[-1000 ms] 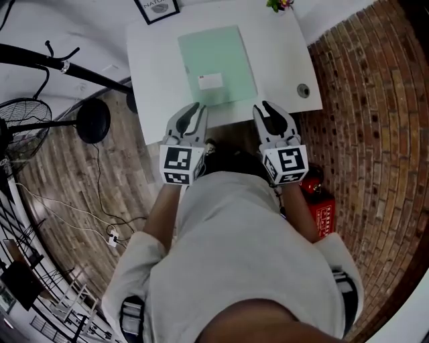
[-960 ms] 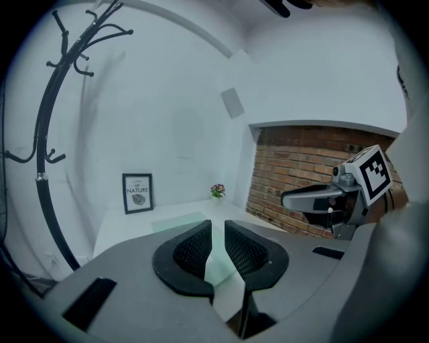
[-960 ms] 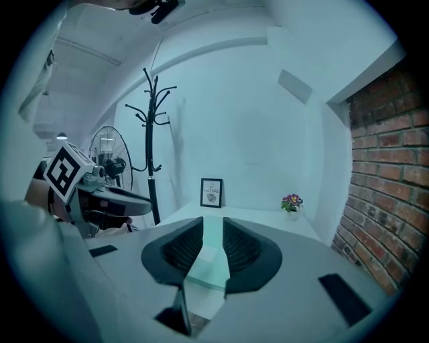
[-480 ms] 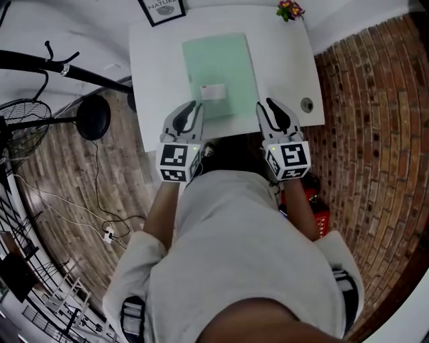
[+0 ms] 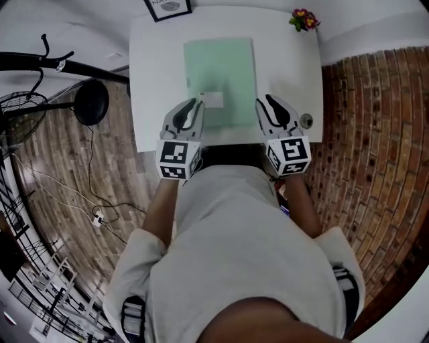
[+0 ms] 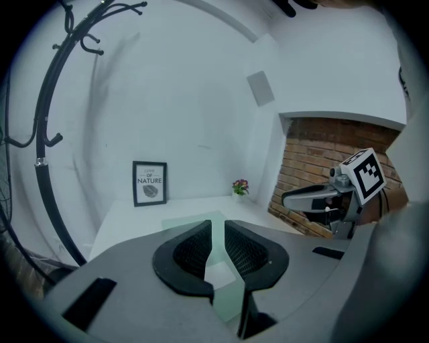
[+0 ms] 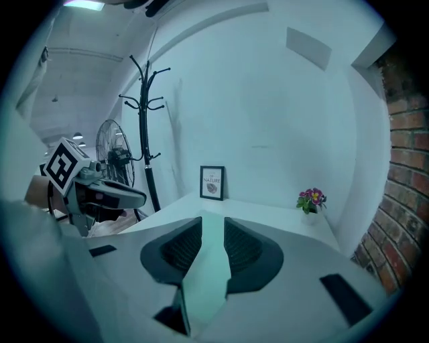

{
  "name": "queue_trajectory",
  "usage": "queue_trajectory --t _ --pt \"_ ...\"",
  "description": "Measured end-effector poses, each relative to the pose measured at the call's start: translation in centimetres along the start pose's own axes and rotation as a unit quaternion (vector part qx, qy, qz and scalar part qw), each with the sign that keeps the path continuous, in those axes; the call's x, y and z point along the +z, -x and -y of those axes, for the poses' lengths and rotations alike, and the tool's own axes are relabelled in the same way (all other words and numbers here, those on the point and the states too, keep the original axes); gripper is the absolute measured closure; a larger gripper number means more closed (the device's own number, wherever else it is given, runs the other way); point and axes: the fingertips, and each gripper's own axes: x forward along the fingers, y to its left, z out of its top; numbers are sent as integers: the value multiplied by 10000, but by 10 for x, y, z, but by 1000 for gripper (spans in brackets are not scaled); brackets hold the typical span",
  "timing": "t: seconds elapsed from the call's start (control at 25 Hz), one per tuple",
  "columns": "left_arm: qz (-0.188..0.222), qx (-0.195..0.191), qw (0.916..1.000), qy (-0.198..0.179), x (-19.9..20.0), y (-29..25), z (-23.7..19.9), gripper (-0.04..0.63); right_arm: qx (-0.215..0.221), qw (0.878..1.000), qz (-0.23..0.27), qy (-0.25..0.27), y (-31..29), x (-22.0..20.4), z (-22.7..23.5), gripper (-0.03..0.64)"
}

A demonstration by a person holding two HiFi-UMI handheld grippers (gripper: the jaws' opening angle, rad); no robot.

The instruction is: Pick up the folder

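A pale green folder (image 5: 221, 70) with a small white label (image 5: 212, 100) lies flat on the white table (image 5: 157, 74). My left gripper (image 5: 195, 104) hovers over the folder's near left corner, beside the label. Its jaws are shut to a thin slit with nothing between them. In the left gripper view (image 6: 218, 231) the folder (image 6: 224, 298) shows below the jaws. My right gripper (image 5: 266, 101) hangs just off the folder's near right edge, open a little and empty. In the right gripper view (image 7: 213, 226) the folder (image 7: 204, 285) shows through the gap.
A framed picture (image 5: 167, 8) and a small flower pot (image 5: 305, 19) stand at the table's far edge. A round cable hole (image 5: 306, 121) sits near the right gripper. A coat stand (image 5: 60, 65), a fan (image 5: 17, 117) and floor cables are to the left, brick to the right.
Both grippers have moved forward from the table's near edge to either side of the folder's near end. Neither has taken hold of anything.
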Motion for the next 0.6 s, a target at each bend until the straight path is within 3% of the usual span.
queue_trajectory --t 0.6 --pt "-762 509 9948 440 -40 -45 -14 543 728 9950 -659 -166 -69 -39 35 508"
